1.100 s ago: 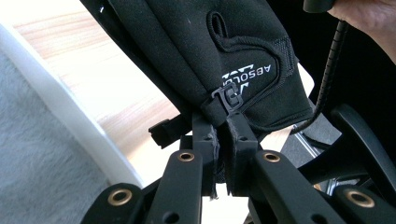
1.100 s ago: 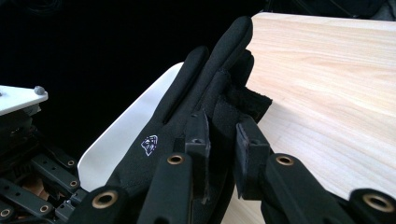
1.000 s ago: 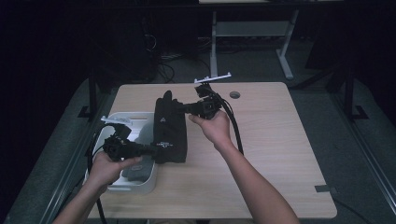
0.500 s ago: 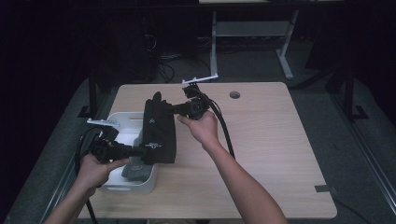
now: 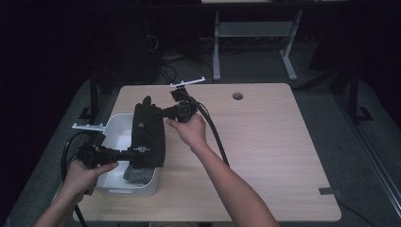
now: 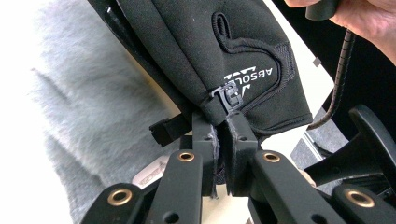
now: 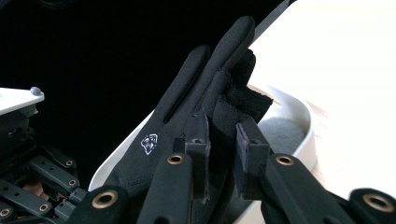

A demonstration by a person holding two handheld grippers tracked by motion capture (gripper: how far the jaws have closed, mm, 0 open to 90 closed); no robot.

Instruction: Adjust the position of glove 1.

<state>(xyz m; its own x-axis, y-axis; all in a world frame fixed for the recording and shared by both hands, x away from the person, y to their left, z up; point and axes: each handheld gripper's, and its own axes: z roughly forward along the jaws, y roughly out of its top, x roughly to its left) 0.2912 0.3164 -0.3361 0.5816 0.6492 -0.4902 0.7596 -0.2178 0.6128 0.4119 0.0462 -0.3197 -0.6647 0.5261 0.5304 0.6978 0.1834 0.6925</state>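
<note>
A black glove (image 5: 148, 135) is stretched between the two grippers above a white bin (image 5: 113, 130), its cuff pinched tight in the closed jaws of the left gripper (image 6: 223, 140), its finger end clamped by the right gripper (image 7: 223, 140). For a clean drop, both ends are best lowered together until the glove hangs just past the jaw tips inside the walls, then both grips released at once. Beneath the left jaws, a grey fleecy piece (image 6: 84, 107) is seen lying in the bin.

1 black glove (image 5: 147, 130), 1 white bin (image 5: 115, 130), 2 grippers.
</note>
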